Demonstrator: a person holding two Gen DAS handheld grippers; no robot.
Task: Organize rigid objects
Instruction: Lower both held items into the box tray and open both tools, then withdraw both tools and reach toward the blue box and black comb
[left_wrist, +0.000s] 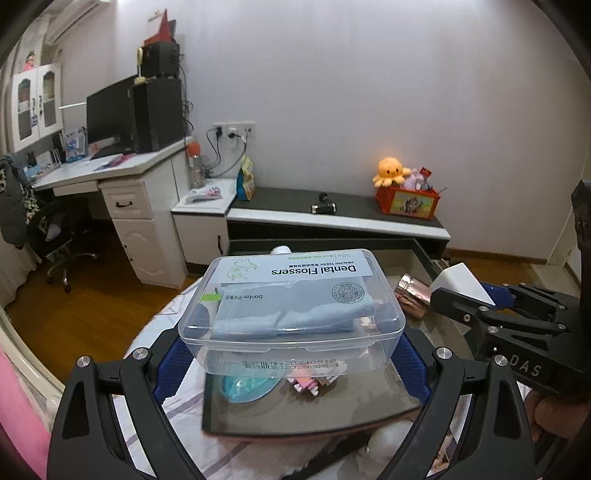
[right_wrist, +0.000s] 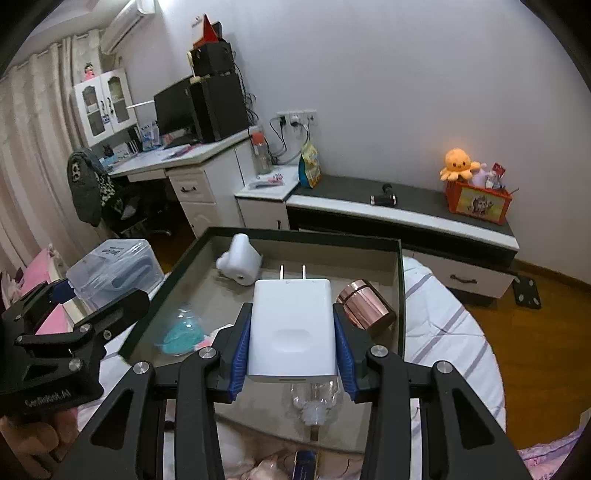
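Observation:
My left gripper is shut on a clear plastic dental flosser box and holds it above the left edge of a dark shallow tray. My right gripper is shut on a white plug charger, prongs pointing away, held over the tray. In the tray lie a white tape roll, a copper cylinder, a teal pouch and a clear bottle. The box and left gripper show at left in the right wrist view.
The tray rests on a striped bedsheet. Beyond are a low dark-topped cabinet with an orange toy crate, a white desk with a monitor, and wooden floor.

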